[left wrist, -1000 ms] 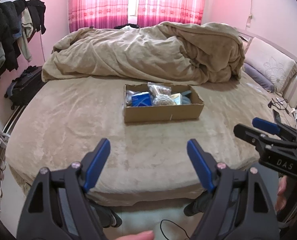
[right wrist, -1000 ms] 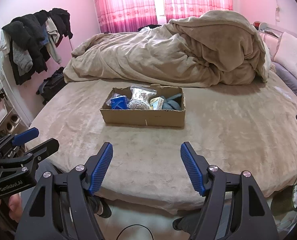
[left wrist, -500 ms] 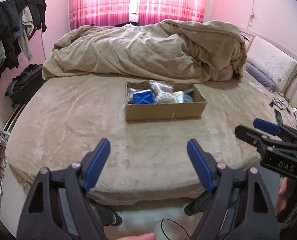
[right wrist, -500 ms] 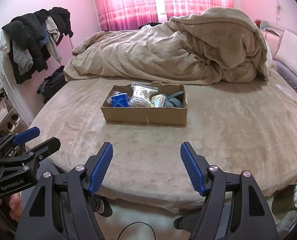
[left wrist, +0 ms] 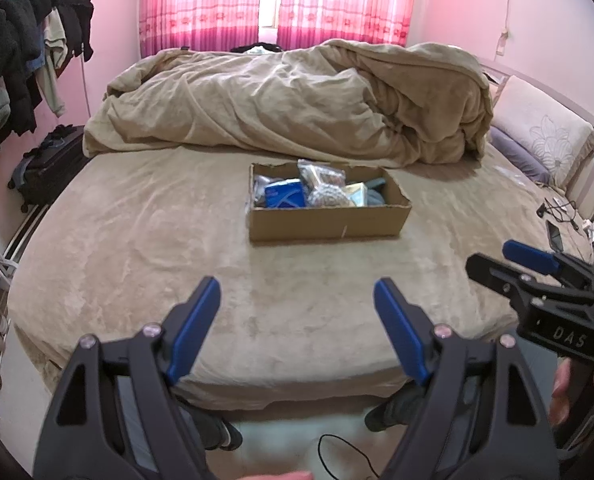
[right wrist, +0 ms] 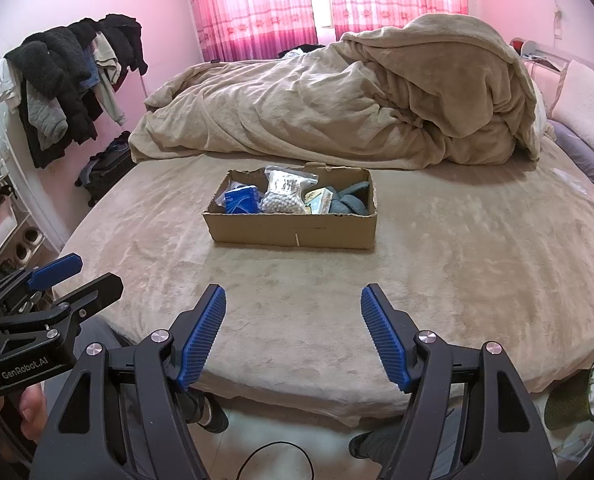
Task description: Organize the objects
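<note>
An open cardboard box (left wrist: 329,222) (right wrist: 293,230) sits on the tan bed. Inside lie a blue packet (left wrist: 283,196) (right wrist: 239,200), a clear bag of white beads (left wrist: 327,192) (right wrist: 283,196), a small pale packet (right wrist: 317,200) and a grey-blue cloth (right wrist: 351,202). My left gripper (left wrist: 297,304) is open and empty, above the bed's near edge, well short of the box. My right gripper (right wrist: 293,312) is open and empty at a similar distance. Each gripper also shows in the other's view, the right one (left wrist: 537,280) and the left one (right wrist: 53,284).
A rumpled tan duvet (left wrist: 289,104) (right wrist: 337,100) is heaped behind the box. Pillows (left wrist: 545,140) lie at the right. Clothes (right wrist: 69,76) hang at the left above a black suitcase (left wrist: 45,168). Cables (left wrist: 557,208) lie at the bed's right edge. Shoes (left wrist: 389,412) and a cord (right wrist: 273,456) are on the floor below.
Both grippers have moved slightly forward and higher; the box now sits a little lower and larger in both views. Both stay open and empty.
</note>
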Motion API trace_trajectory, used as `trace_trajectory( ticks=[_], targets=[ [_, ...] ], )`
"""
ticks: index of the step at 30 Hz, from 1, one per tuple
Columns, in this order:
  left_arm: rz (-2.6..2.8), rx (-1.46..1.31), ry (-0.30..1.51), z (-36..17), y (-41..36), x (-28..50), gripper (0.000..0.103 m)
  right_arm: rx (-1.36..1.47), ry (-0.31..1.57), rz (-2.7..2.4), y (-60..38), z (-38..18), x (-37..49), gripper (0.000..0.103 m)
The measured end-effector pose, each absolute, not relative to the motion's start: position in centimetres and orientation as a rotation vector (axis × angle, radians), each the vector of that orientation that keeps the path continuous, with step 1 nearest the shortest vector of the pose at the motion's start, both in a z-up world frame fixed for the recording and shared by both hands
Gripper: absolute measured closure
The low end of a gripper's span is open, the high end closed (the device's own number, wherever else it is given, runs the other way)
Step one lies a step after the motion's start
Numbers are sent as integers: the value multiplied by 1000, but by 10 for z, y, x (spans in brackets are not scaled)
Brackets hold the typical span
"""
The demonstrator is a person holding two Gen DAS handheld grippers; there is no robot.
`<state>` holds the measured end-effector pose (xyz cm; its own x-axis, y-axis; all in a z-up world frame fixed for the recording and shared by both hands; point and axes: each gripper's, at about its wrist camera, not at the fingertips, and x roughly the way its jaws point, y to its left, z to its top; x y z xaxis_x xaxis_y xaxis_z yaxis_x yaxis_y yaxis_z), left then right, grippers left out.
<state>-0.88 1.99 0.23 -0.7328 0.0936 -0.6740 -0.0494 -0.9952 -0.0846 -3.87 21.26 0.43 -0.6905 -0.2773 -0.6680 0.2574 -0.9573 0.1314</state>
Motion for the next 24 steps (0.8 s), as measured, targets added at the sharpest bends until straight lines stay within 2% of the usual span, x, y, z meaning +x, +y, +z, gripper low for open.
trace_trajectory(
  ticks=[24],
  targets=[
    [2848, -1110, -114, 3, 19, -11, 23, 1051, -43, -2647, 209, 5, -38, 30]
  ],
)
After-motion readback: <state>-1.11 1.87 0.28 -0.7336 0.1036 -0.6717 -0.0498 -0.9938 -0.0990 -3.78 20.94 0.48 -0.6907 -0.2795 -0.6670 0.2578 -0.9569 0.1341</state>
